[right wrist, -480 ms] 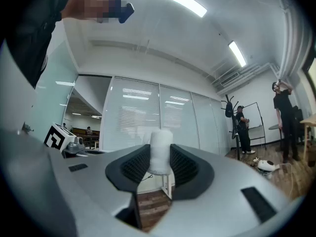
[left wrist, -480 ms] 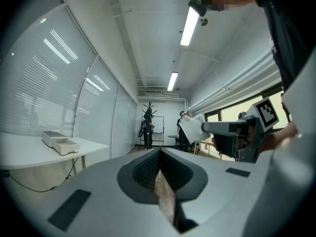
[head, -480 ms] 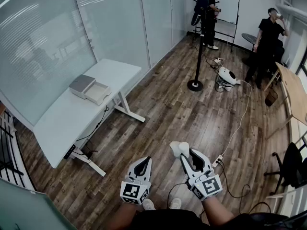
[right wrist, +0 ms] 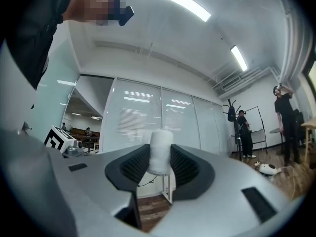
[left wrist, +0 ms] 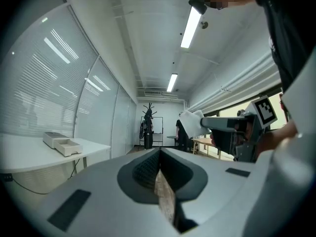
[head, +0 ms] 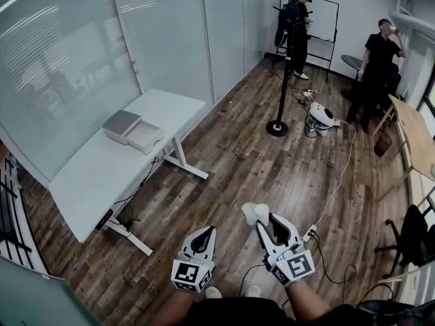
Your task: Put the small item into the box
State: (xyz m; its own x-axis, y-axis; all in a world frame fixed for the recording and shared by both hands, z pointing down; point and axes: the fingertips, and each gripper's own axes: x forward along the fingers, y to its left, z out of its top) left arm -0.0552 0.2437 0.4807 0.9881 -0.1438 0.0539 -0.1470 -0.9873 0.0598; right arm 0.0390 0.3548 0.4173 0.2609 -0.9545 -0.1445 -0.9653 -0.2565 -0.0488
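My right gripper (head: 266, 221) is shut on a small white item (head: 255, 212), which sticks out past the jaw tips; in the right gripper view the white item (right wrist: 160, 151) stands pinched between the two dark pads. My left gripper (head: 204, 234) is held beside it over the wood floor, jaws closed together with nothing between them (left wrist: 159, 174). The box (head: 132, 131), a grey lid with an open pale tray next to it, rests on a white table (head: 102, 175) at the left, well away from both grippers. In the left gripper view the box (left wrist: 61, 143) shows at far left.
A coat stand (head: 278, 124) and a white device (head: 321, 116) with cables stand on the floor ahead. Two people (head: 377, 56) are at the far end. A wooden table (head: 418, 138) and a black chair (head: 413, 240) sit at right. Glass walls run along the left.
The view has shifted slightly; the table and box sit a little lower and to the right in the frame. Both grippers keep their places, and the white item stays in the right one.
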